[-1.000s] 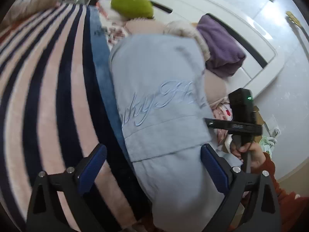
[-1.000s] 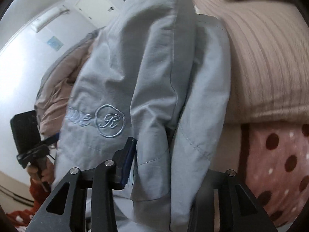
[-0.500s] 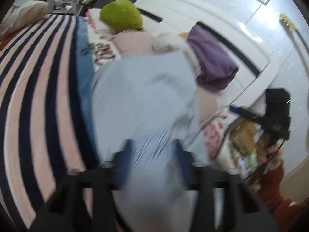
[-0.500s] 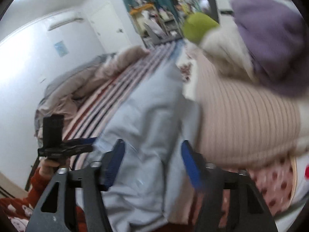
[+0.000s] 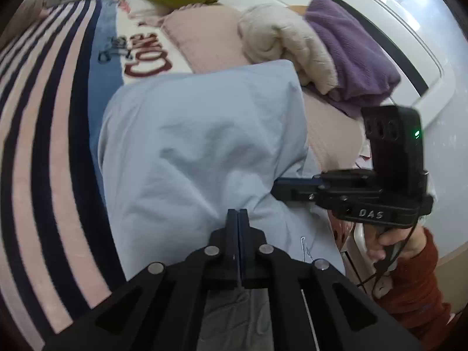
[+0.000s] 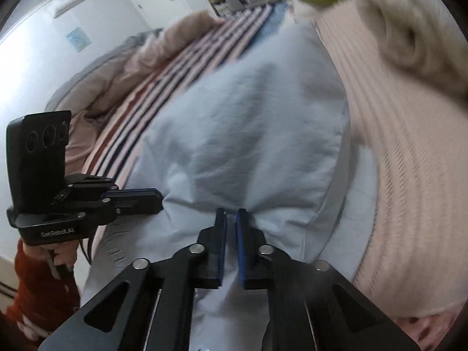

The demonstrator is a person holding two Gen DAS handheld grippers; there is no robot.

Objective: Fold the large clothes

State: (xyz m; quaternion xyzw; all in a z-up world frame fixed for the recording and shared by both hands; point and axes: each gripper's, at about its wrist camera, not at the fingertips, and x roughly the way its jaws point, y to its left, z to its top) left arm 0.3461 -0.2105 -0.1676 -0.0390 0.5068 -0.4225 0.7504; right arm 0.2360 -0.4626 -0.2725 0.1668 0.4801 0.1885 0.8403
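Left tool (image 5: 238, 213) and right tool (image 6: 231, 213) both clamped on pale-blue garment (image 5: 201, 146) (near edge); striped blanket (image 5: 44, 146) beneath

pale blue garment (image 5: 201, 146) on pink-navy striped blanket (image 5: 44, 146)

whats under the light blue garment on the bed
The light blue garment lies over the striped blanket on one side and the pink ribbed cover on the other. What sits beneath its middle is covered and cannot be seen.
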